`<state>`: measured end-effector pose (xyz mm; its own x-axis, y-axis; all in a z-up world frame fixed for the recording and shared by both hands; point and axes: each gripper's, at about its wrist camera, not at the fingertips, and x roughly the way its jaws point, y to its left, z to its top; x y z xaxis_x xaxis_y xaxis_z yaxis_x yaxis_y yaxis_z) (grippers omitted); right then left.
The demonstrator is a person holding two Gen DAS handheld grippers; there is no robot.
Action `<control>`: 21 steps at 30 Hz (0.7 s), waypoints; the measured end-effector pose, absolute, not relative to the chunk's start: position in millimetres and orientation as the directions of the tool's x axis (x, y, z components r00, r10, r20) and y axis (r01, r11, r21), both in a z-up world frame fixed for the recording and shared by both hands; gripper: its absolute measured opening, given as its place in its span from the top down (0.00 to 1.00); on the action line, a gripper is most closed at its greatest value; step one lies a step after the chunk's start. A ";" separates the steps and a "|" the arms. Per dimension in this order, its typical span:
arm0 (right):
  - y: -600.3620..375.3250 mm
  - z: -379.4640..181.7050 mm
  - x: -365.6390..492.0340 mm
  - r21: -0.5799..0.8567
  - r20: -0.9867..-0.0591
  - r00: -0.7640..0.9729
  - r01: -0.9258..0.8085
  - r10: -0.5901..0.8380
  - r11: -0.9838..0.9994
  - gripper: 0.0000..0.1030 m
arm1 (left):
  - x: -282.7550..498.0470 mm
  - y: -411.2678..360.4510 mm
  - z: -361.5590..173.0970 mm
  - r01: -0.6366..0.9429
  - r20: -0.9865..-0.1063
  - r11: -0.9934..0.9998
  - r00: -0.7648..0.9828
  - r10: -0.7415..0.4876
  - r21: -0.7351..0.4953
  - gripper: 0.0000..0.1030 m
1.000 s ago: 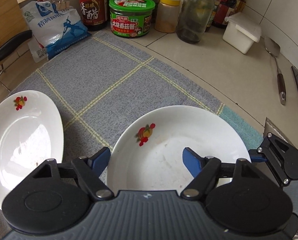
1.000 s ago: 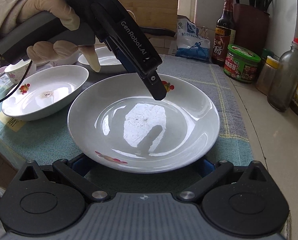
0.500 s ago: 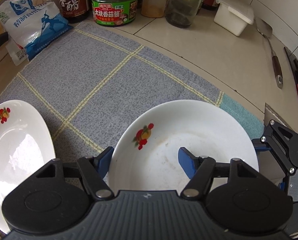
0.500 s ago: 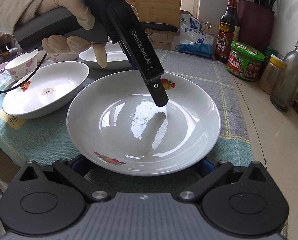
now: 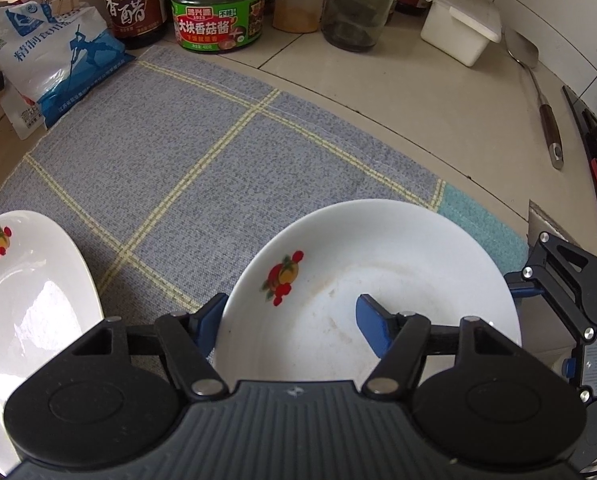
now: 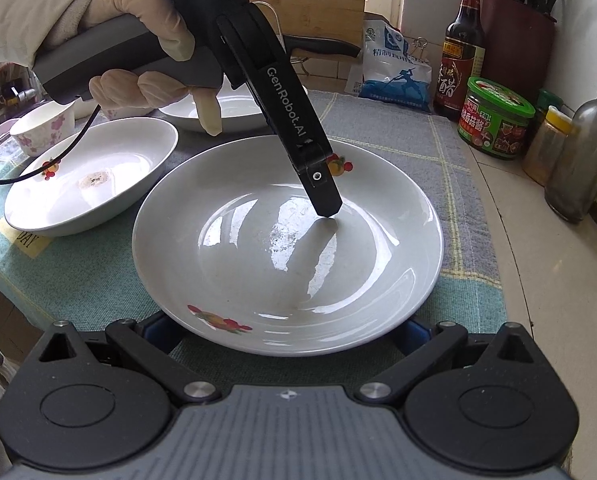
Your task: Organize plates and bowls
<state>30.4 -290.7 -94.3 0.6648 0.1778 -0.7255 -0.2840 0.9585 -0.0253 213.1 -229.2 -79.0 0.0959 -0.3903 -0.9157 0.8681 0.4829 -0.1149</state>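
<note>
A white deep plate (image 5: 378, 264) (image 6: 258, 264) with fruit prints lies on the grey checked cloth (image 5: 186, 152). My left gripper (image 5: 288, 308) straddles its far-left rim: one blue pad (image 5: 210, 316) sits against the outside, the other finger (image 6: 324, 196) rests its tip on the plate's inner slope. The jaws have closed in on that rim. My right gripper (image 6: 286, 340) stands open at the plate's near edge, its blue fingers wide apart and low beside the rim, not touching it. A gloved hand (image 6: 146, 44) holds the left gripper.
A second white plate (image 5: 30, 300) (image 6: 90, 176) lies to the left, a third plate (image 6: 226, 112) behind it, and a small flowered cup (image 6: 42, 128) further left. A salt bag (image 5: 54, 64), bottles, a green jar (image 5: 218, 12), a white box (image 5: 462, 24) and a spatula (image 5: 538, 92) line the back.
The left gripper's jaws narrowed onto the plate's rim and it tipped further down, its inner finger sinking to the plate's surface. The right gripper and the plate stayed put.
</note>
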 end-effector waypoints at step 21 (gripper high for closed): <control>-312.0 -75.8 65.8 -0.046 -0.732 0.654 -0.328 0.192 0.943 0.00 | 249.0 -237.8 -58.3 0.838 -0.880 0.529 0.147 -0.452 -0.132 0.35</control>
